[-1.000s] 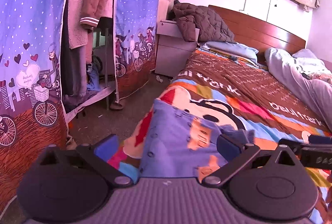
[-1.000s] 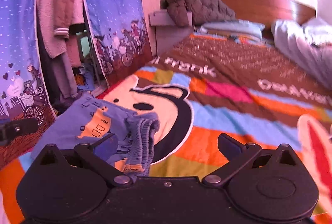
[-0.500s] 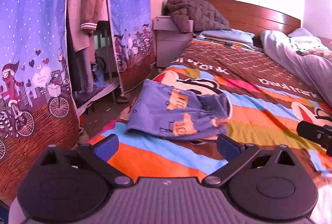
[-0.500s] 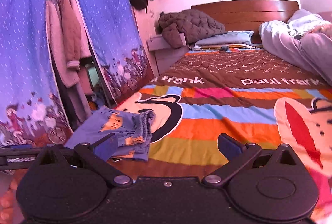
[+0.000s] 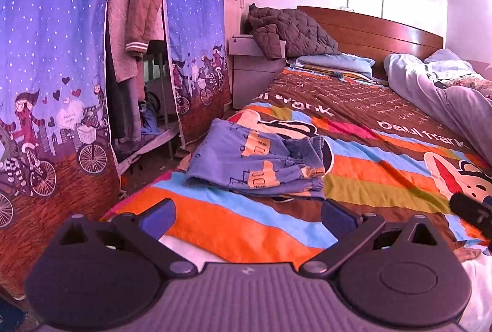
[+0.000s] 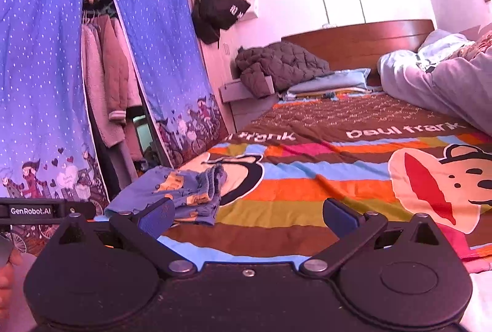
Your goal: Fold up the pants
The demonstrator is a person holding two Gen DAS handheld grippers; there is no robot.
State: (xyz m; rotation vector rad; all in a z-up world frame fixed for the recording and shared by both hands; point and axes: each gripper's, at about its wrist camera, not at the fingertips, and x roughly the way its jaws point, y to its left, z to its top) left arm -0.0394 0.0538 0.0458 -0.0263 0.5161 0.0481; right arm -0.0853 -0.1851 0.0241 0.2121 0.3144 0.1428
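Bed (image 5: 369,147): pants (image 5: 258,162) lie folded; both hand-held grippers (image 5: 247,213) (image 6: 247,216) have backed off, jaws wide, empty (fold looks done).

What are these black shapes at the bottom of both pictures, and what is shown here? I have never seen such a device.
They are handheld grippers, one in each of a person's hands. Each carries a camera looking forward along its two fingers, so you see one picture per gripper. The left gripper and the right gripper both have their jaws wide apart and hold nothing. Ahead is a bed with a striped cartoon cover. On it lie small blue pants, folded into a bundle, touched by neither gripper. In the right view the same pants lie to the left, near the bed's edge. A quilted jacket rests by the headboard.
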